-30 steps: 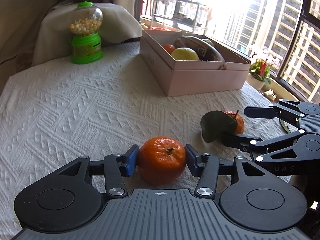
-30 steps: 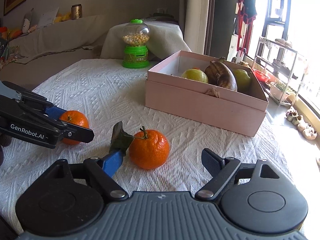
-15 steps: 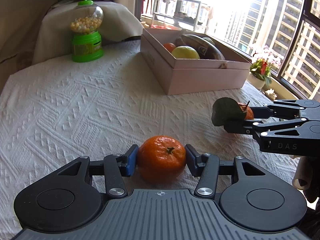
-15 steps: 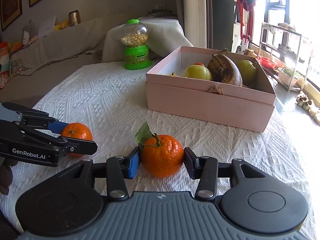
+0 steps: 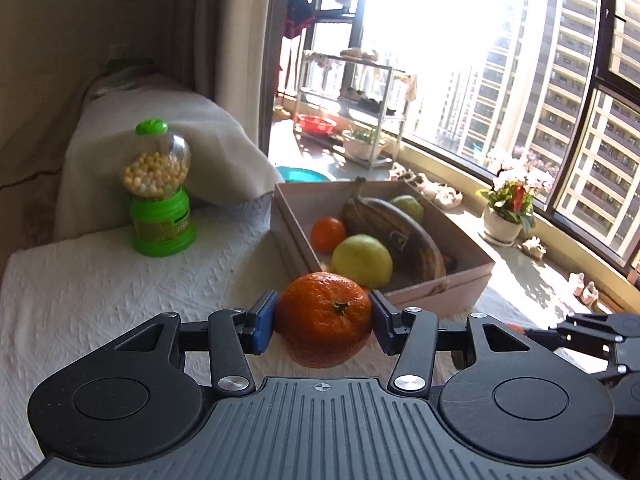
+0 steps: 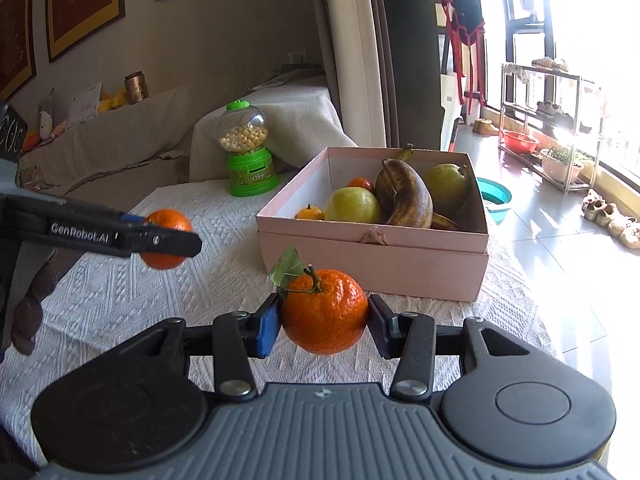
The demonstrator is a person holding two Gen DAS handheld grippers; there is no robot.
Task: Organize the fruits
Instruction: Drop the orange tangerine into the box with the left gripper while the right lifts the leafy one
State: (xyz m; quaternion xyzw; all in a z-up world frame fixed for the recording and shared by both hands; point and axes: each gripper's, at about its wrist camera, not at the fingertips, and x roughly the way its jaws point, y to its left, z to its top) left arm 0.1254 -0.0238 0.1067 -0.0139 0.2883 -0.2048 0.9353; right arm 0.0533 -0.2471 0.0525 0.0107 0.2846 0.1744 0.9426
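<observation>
White textured tablecloth (image 6: 120,300), pink box (image 6: 372,256) of fruit ahead. A plain tangerine (image 5: 324,320) is pinched by the left gripper (image 5: 324,322), a leafed tangerine (image 6: 324,310) by the right gripper (image 6: 324,322); both held above the cloth. Judged light, soft-skinned, best gripped across the middle.

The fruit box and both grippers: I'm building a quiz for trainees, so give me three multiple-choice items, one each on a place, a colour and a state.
1. Where does the banana lie?
A. in the pink box
B. on the white cloth
C. beside the green candy dispenser

2. What colour is the candy dispenser's base?
A. red
B. green
C. blue

3. What is the right gripper doing?
A. standing open and empty
B. clamping a leafy mandarin
C. holding a pear

Key: A, it rests among the fruit inside the box; B, base and cap are bright green; B, both pads press the mandarin's sides.
</observation>
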